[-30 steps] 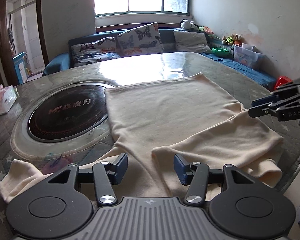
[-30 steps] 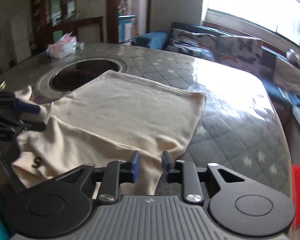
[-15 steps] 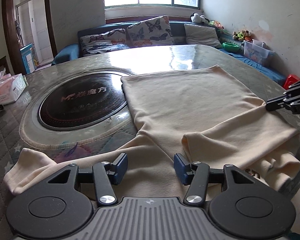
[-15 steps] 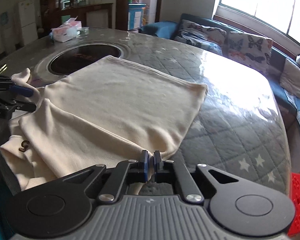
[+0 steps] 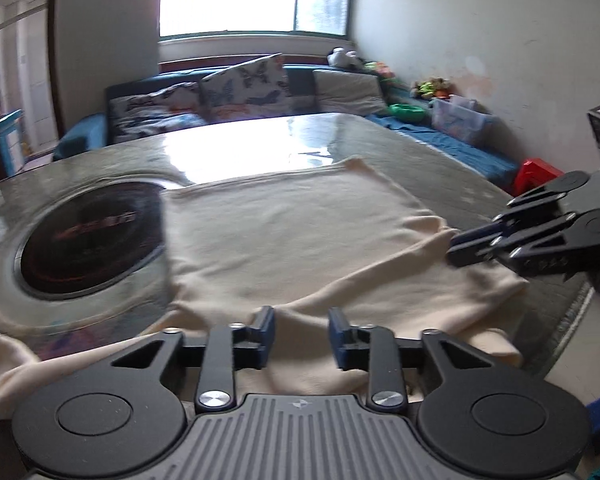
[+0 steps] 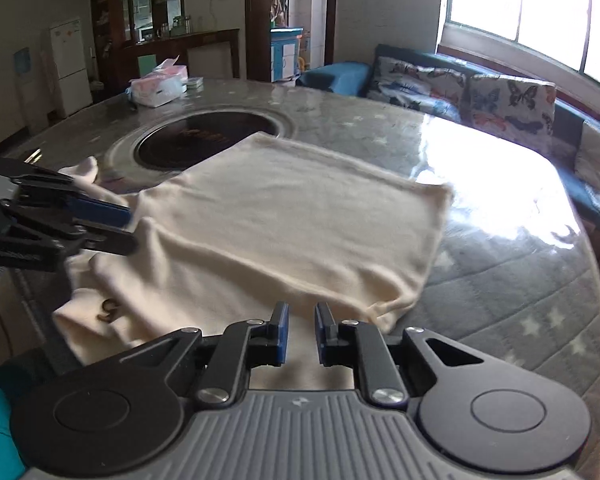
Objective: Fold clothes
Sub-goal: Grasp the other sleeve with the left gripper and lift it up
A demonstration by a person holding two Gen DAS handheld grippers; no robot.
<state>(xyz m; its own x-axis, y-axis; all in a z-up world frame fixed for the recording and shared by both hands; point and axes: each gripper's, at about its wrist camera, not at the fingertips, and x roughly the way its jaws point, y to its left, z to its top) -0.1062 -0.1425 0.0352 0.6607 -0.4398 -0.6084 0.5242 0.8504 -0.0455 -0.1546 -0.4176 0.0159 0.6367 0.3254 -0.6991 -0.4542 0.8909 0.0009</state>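
A cream sweater (image 5: 292, 240) lies spread on the round table, body flat, one sleeve folded across its near part. It also shows in the right wrist view (image 6: 300, 224). My left gripper (image 5: 301, 338) is open and empty, low over the near hem by the folded sleeve. My right gripper (image 6: 301, 334) is open with a narrow gap, just above the sweater's near right edge. In the left wrist view the right gripper (image 5: 456, 248) sits at the sleeve's right end. In the right wrist view the left gripper (image 6: 128, 228) is at the left.
The table (image 6: 520, 280) has a quilted grey cover and a dark round cooktop (image 5: 88, 236) left of the sweater. A tissue box (image 6: 158, 86) stands at the far side. A sofa with cushions (image 5: 244, 92) and a red stool (image 5: 540, 174) lie beyond the table.
My right gripper was shut on the sweater's edge half a second ago and is now open. The left gripper has shifted right along the near hem, still open.
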